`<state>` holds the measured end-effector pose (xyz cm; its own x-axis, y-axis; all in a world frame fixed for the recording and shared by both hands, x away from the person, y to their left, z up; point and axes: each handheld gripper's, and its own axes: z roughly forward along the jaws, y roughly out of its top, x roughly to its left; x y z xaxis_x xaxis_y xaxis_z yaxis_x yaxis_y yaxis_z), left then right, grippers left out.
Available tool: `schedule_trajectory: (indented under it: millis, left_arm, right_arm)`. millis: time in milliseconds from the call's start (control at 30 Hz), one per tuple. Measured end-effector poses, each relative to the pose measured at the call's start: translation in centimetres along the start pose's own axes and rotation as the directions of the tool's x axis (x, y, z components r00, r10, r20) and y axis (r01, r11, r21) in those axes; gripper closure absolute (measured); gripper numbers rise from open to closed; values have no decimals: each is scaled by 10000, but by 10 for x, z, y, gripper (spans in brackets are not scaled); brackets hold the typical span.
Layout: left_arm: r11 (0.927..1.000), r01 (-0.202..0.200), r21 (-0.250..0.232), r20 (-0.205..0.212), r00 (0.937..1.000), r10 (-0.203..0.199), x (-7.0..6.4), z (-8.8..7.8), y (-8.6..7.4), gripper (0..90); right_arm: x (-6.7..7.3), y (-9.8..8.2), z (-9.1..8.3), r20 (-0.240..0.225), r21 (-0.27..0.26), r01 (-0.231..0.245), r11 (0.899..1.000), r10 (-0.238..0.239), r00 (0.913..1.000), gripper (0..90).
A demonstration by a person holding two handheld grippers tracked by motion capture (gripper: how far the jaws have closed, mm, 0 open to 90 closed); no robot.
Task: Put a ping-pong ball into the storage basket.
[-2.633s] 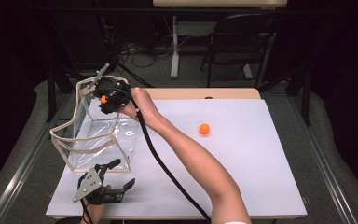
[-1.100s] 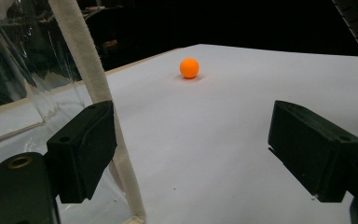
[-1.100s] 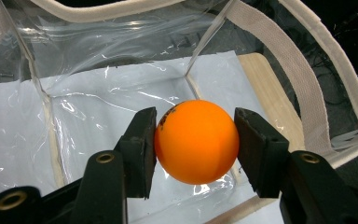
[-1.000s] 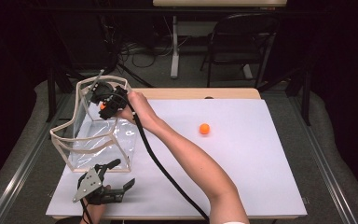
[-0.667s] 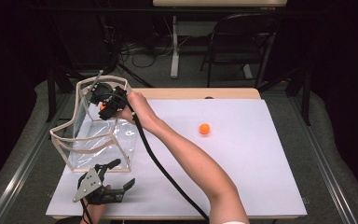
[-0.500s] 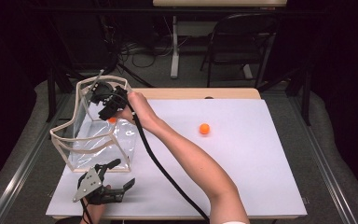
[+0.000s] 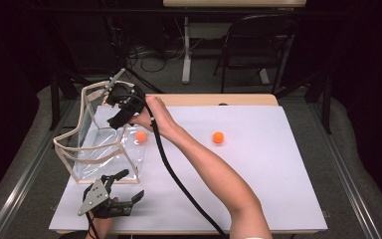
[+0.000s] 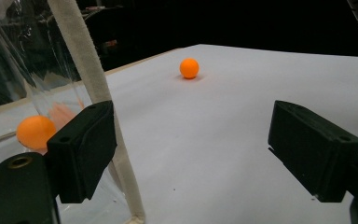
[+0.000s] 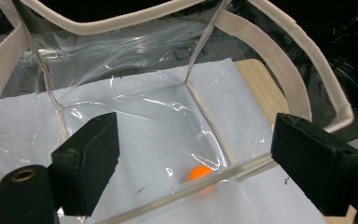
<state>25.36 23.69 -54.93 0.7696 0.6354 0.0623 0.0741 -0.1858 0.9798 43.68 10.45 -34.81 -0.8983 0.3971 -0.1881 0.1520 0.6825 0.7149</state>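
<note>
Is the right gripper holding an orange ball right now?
No, the right gripper stands open with nothing between its jaws, and an orange ball lies in the clear bag below.

We see a white table (image 7: 278,164) under everything; a black folding chair (image 7: 256,45) stands beyond it at one o'clock; cables (image 7: 149,52) sprawl at eleven o'clock.

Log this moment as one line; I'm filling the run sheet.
right hand-held gripper: over clear bag, jaws just opened, nothing between | ball: in bag | second ball: on table | left hand-held gripper: open
</note>
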Motion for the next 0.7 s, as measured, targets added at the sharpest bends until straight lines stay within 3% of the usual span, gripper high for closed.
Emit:
schedule_trajectory:
  millis: [400,700]
  left_arm:
    - [10000,33,-31,-8,10000,-33,0,1,0,158]
    - [10000,24,14,-5,10000,-24,-1,1,0,158]
  right_arm:
    - [-14,-24,-34,131,-527,-313,9981,320,9994,74]
    - [-19,-49,-45,200,-626,-608,9962,622,9979,46]
